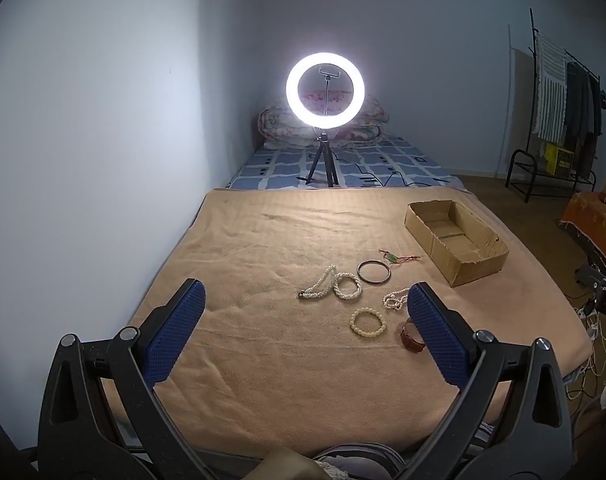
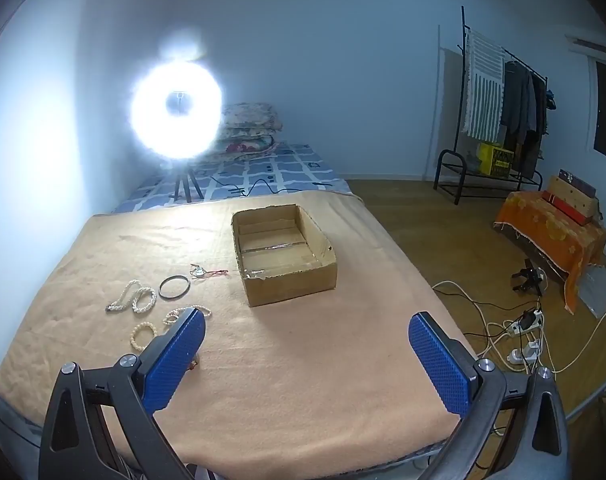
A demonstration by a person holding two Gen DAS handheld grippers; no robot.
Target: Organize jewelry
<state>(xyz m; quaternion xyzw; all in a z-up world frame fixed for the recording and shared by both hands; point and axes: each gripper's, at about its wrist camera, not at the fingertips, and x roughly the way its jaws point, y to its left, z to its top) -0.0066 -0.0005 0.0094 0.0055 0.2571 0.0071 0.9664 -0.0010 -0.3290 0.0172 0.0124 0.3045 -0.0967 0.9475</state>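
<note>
— On the bed [image 1: 263, 360], under a tan blanket [image 2: 303, 360]: what jewelry?

— Near the middle, a looped pearl necklace [image 1: 329, 286], lying flat. Just right of it, a thin dark bangle [image 1: 374, 272]. Beyond the bangle, a small green charm on red cord [image 1: 395, 258]. Nearer the front edge, a second pearl strand [image 1: 395, 299] and a cream bead bracelet [image 1: 368, 323], close together but apart. To the right of the bracelet, a brown strap [image 1: 412, 338], partly hidden behind a blue pad.

— And the container?

— Cardboard box [image 2: 287, 256], open at the top, flaps cut off, nothing inside but tape seams. Standing right of the jewelry, near the charm, not touching it.

— Left tool [image 1: 305, 302]?

— Released, blue pads spread wide, raised over the near part of the blanket. Gripping nothing.

— Right tool [image 2: 307, 334]?

— Same: spread wide, clasping nothing, held above the blanket in front of the box. Left finger [image 2: 175, 356] overlapping the bead bracelet and pearl strand in view; contact cannot be told.

— Farther back?

— Lit ring light [image 1: 325, 86] on a small tripod, standing on blue patterned bedding past the blanket's far edge, folded quilts [image 2: 249, 128] behind. Off to the right, a clothes rack [image 2: 503, 120] against the wall and cables with power strips [image 2: 523, 336] on the wooden floor.
</note>
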